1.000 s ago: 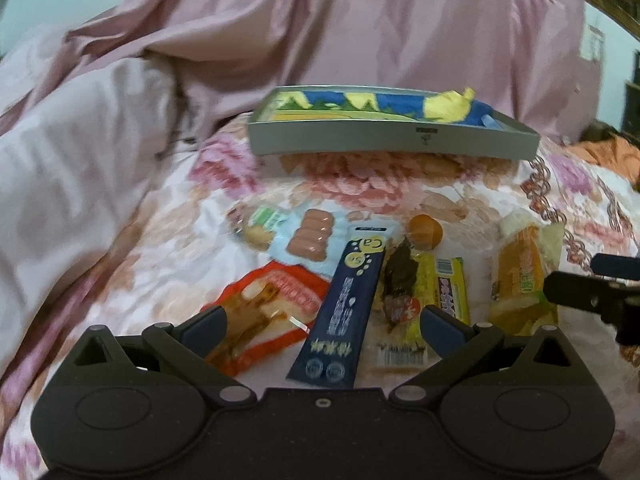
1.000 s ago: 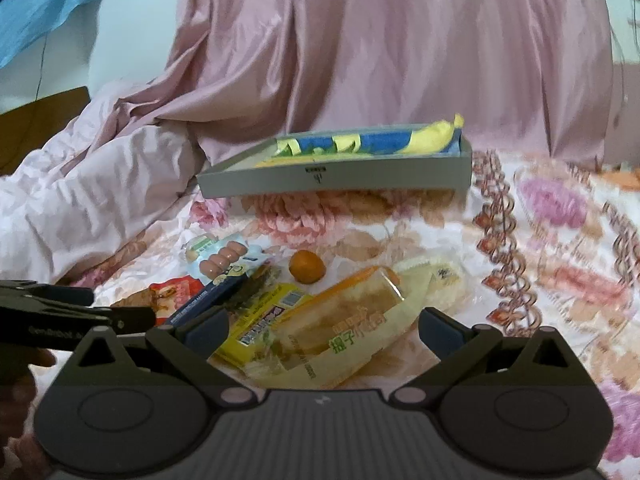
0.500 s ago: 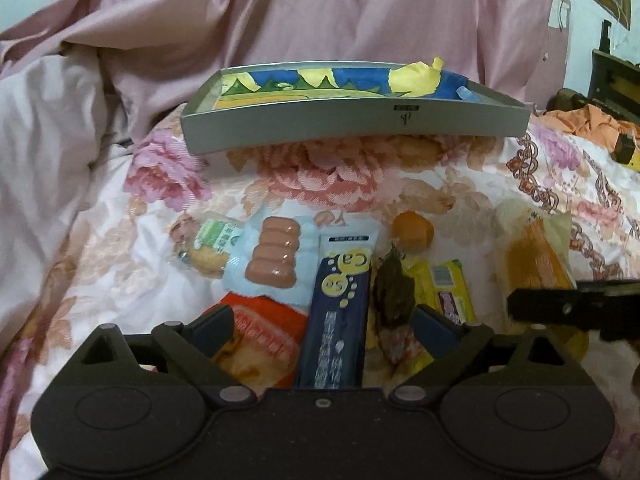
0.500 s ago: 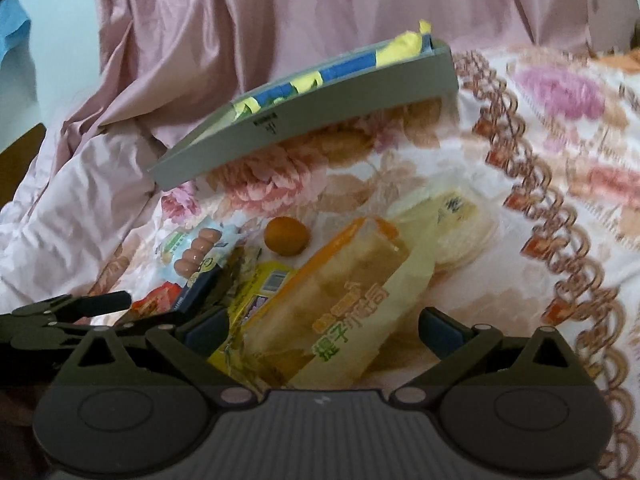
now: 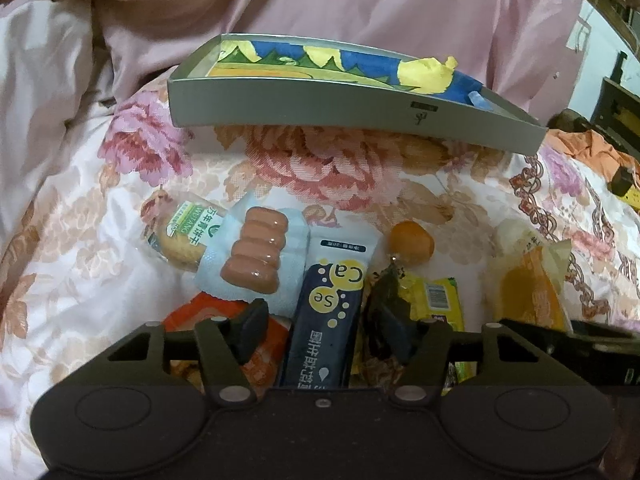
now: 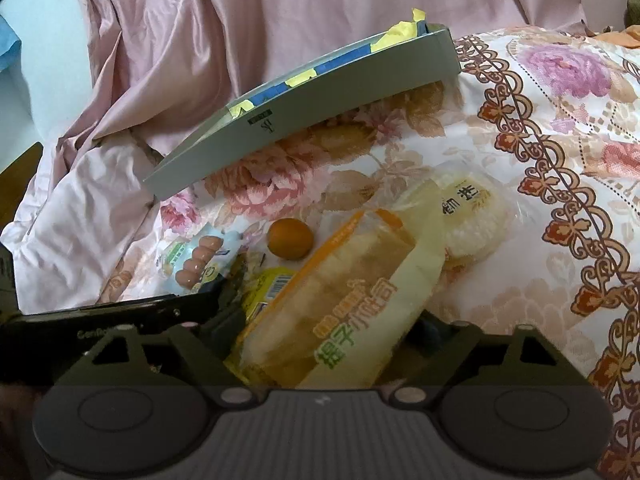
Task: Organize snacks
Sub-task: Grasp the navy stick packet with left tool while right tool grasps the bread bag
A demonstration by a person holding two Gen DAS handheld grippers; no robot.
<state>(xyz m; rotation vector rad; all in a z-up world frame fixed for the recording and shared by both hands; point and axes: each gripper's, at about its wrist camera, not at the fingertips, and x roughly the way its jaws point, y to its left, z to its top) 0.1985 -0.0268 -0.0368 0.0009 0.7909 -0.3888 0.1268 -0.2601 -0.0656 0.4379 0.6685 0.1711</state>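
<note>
Snacks lie on a floral bedspread before a grey tray. My left gripper has its jaws partly closed around a dark blue packet, fingers beside it. Near it lie a sausage pack, a biscuit, an orange packet, a yellow packet and a small orange fruit. My right gripper has its jaws around a yellow bread bag. The fruit and a white rice cake lie beyond. The tray stands further back.
Pink bedding rises on the left and behind the tray. The tray holds a blue and yellow lining. Orange cloth lies far right. The left gripper's body crosses the right wrist view's lower left.
Both grippers moved forward and down onto the snacks. The left jaws narrowed around the blue packet. The right jaws narrowed around the bread bag.
</note>
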